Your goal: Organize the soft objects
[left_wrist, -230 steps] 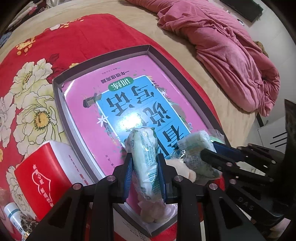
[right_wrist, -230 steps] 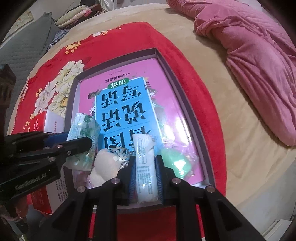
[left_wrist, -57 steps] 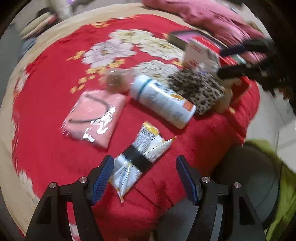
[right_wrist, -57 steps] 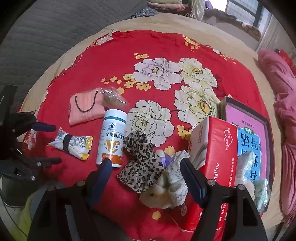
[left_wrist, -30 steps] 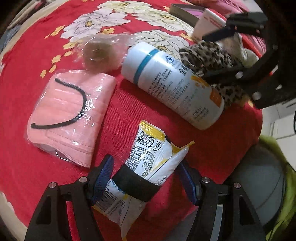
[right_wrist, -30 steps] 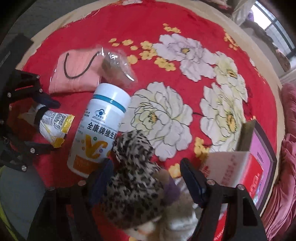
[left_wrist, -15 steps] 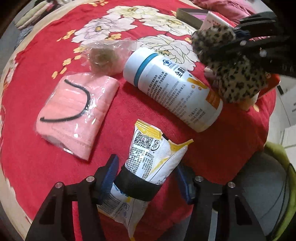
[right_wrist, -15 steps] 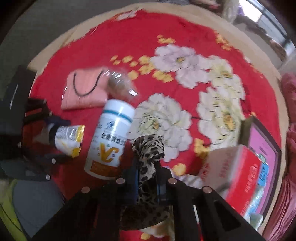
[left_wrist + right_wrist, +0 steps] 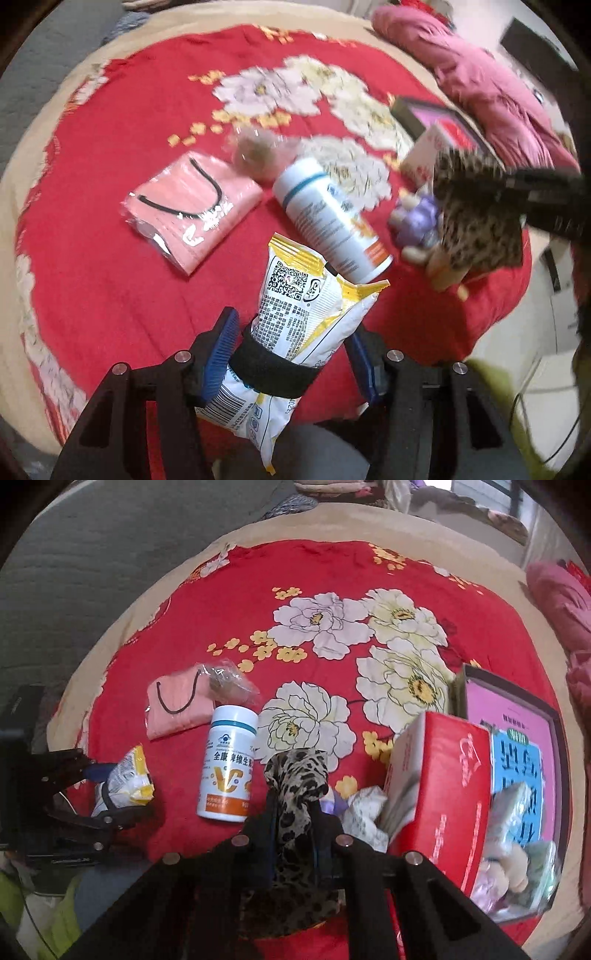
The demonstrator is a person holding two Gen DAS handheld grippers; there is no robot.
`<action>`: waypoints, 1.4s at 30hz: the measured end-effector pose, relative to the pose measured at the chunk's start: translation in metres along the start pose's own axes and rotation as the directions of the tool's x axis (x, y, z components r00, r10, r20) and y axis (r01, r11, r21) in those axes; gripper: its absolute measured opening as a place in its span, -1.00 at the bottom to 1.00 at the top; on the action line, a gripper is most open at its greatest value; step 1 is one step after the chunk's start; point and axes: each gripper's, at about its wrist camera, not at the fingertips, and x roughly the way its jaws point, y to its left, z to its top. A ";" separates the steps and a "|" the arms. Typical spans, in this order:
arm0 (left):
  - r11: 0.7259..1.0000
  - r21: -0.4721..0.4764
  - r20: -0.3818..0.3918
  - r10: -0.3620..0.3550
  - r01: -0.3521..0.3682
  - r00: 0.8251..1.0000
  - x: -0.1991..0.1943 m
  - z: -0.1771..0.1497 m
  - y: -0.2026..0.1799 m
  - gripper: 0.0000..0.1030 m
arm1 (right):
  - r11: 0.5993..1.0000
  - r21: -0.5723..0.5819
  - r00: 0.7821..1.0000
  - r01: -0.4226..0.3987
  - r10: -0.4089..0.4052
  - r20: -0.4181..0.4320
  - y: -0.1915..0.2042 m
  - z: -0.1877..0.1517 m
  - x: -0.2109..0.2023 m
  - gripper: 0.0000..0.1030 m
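Both loads are up off the bed (image 9: 221, 602) since a second ago: your left tongs (image 9: 291, 354) pinch the snack packet (image 9: 306, 317), long axis along the fingers; right tongs (image 9: 293, 834) pressed together on the leopard cloth (image 9: 297, 786). Tray (image 9: 554, 716) lies far right, right hand nearer.

Blurring across the flowered red blanket (image 9: 110, 110) and the small clear packet (image 9: 258, 155) in the left wrist view, leaving the packet's contents unreadable. Smearing the leopard-print cloth (image 9: 476, 221) and the purple soft thing (image 9: 421, 221) beside it. Hiding the lower end of the snack bag (image 9: 299, 317) behind a black band and blue pads. Cutting off the purple tray (image 9: 550, 716) at the right edge, with the soft packs (image 9: 517, 856) inside too distorted to identify.
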 end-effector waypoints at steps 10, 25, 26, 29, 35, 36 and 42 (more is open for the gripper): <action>0.999 -0.050 0.104 0.009 -0.004 0.995 -0.037 0.037 -0.037 0.13 | 0.996 0.087 0.996 0.004 -0.012 0.085 -0.010 -0.016 -0.042 -0.72; 0.999 0.020 0.195 -0.035 0.031 0.980 -0.079 0.080 -0.092 0.13 | 0.988 0.150 0.974 0.040 -0.073 0.216 -0.049 -0.016 -0.127 -0.72; 0.999 0.023 0.196 -0.036 0.032 0.980 -0.079 0.083 -0.096 0.13 | 0.987 0.154 0.972 0.045 -0.079 0.223 -0.051 -0.016 -0.131 -0.72; 0.999 0.034 0.197 -0.048 0.042 0.979 -0.082 0.090 -0.106 0.13 | 0.983 0.174 0.966 0.050 -0.092 0.242 -0.060 -0.019 -0.145 -0.73; 0.993 0.093 0.213 -0.086 0.067 0.973 -0.088 0.103 -0.136 0.13 | 0.965 0.255 0.950 0.066 -0.139 0.279 -0.096 -0.029 -0.177 -0.72; 0.992 0.105 0.214 -0.094 0.073 0.972 -0.088 0.105 -0.142 0.13 | 0.961 0.270 0.948 0.061 -0.141 0.286 -0.103 -0.031 -0.182 -0.72; 0.984 0.149 0.211 -0.128 0.098 0.969 -0.085 0.115 -0.177 0.13 | 0.938 0.338 0.934 0.076 -0.186 0.305 -0.139 -0.045 -0.204 -0.72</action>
